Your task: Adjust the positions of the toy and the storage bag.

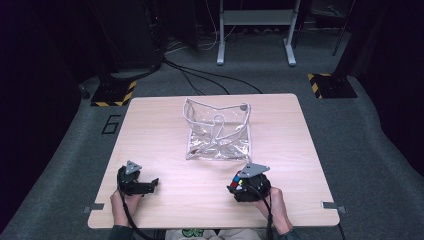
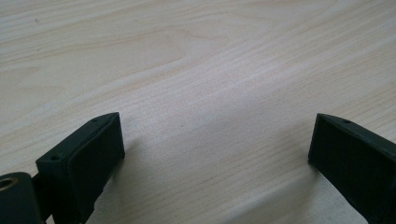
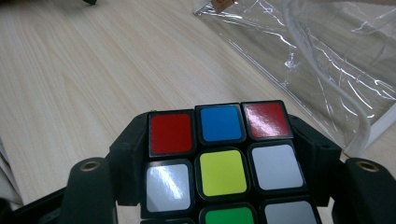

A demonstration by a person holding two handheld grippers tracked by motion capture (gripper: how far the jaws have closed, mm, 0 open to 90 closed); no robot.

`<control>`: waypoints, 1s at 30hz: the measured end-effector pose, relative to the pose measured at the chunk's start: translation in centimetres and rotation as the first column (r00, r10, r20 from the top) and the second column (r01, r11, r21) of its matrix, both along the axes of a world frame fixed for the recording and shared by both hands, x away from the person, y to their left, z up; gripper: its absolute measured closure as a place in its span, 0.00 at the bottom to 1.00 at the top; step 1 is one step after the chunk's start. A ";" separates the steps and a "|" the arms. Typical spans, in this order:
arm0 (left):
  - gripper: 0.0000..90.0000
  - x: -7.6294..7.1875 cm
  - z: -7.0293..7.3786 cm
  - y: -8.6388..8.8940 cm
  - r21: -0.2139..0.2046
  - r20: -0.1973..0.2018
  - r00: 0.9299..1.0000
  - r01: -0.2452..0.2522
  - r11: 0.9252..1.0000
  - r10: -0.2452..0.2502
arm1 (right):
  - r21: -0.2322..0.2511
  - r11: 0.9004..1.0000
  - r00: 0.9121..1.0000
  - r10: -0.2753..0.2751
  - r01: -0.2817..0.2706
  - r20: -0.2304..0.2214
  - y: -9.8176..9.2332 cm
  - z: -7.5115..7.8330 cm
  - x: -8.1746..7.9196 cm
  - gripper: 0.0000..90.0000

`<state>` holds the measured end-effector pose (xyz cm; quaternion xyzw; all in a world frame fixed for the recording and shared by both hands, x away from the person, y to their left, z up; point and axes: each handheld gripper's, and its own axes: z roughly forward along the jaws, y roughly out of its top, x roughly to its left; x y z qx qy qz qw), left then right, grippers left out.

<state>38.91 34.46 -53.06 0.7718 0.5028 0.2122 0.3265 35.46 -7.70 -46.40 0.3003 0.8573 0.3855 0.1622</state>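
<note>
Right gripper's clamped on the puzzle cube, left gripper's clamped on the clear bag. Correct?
Not quite. The left gripper holds nothing: the left gripper view shows its jaws wide apart over bare table. The clear bag lies untouched mid-table in the high view. The right gripper is clamped on the puzzle cube.

Pale wooden table (image 1: pixel 165 150) — clear plastic bag (image 1: pixel 218 131) lying on it.

Item count, referenced to the clear plastic bag (image 1: pixel 218 131) on the table (image 1: pixel 150 135):
- Clear plastic bags: one.
- Puzzle cubes (image 3: pixel 219 158): one, near the bag's front right corner.
- Grippers: two, the left gripper (image 1: pixel 152 184) and the right gripper (image 1: pixel 234 185), both nearer the person than the bag.
- Tables: one.
</note>
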 end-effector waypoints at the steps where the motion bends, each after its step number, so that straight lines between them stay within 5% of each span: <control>1: 0.04 0.0 0.0 0.0 0.000 0.000 1.000 0.000 1.000 0.000 | 0.000 1.000 1.000 -0.001 0.001 0.000 0.0 0.1 0.1 0.37; 30: 0.04 0.0 0.0 0.0 -0.001 0.000 1.000 0.000 1.000 0.000 | -0.015 1.000 0.999 -0.005 0.006 0.045 -0.2 2.8 2.9 0.37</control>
